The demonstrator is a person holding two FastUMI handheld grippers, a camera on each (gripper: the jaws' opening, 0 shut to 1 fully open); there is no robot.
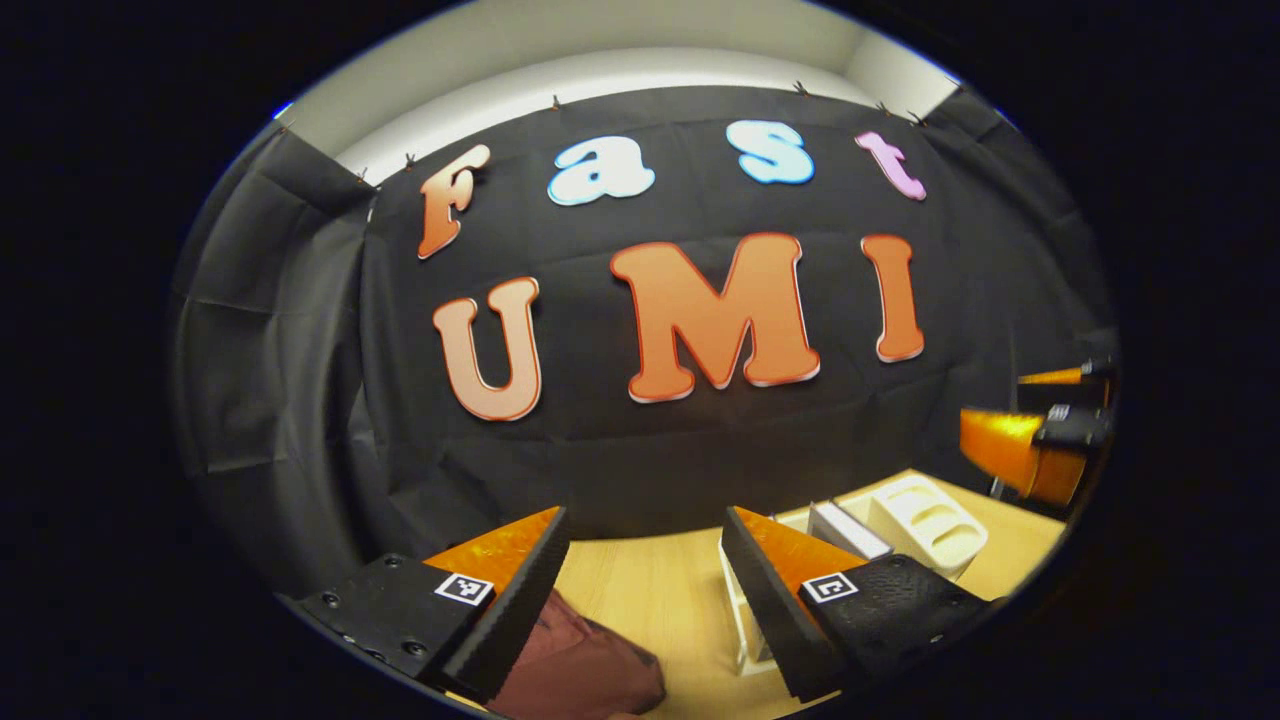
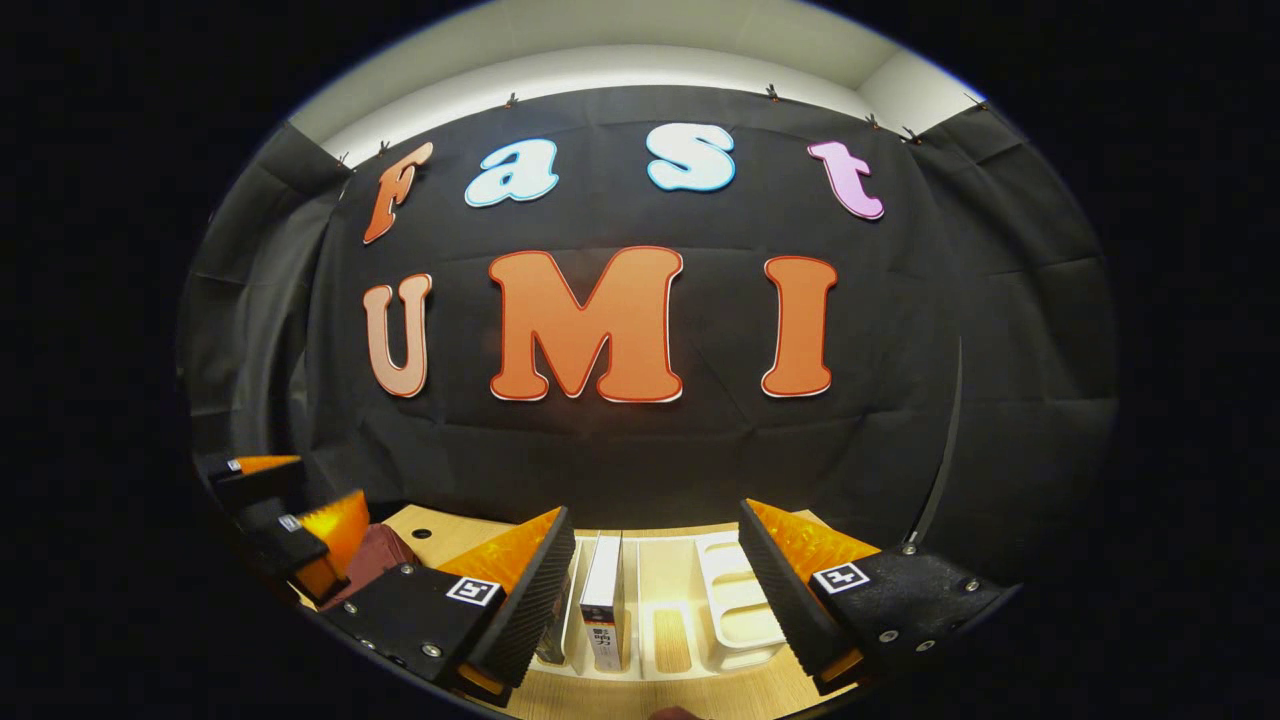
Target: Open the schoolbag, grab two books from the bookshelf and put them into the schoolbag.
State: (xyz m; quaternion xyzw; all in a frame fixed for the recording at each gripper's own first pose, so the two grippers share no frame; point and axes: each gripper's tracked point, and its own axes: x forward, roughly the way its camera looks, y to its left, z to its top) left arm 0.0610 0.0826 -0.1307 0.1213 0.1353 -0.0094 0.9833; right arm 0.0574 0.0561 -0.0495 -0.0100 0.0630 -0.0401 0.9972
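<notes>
The left gripper (image 1: 645,590) is held with fingers spread apart, nothing between them, above the pale wooden table (image 1: 650,590). A dark maroon fabric schoolbag (image 1: 575,665) is seen low beside its left finger. The right gripper (image 2: 655,590) is likewise held wide apart, empty, over the white slotted plastic bookshelf (image 2: 735,605), where an upright white-spined book (image 2: 602,595) is lodged in a slot. Beyond, the black cloth wall (image 2: 640,450) is seen.

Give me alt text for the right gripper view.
The right gripper hangs open above a white bookshelf on a wooden table, an upright book between its fingers. The left gripper is at far left.
</notes>
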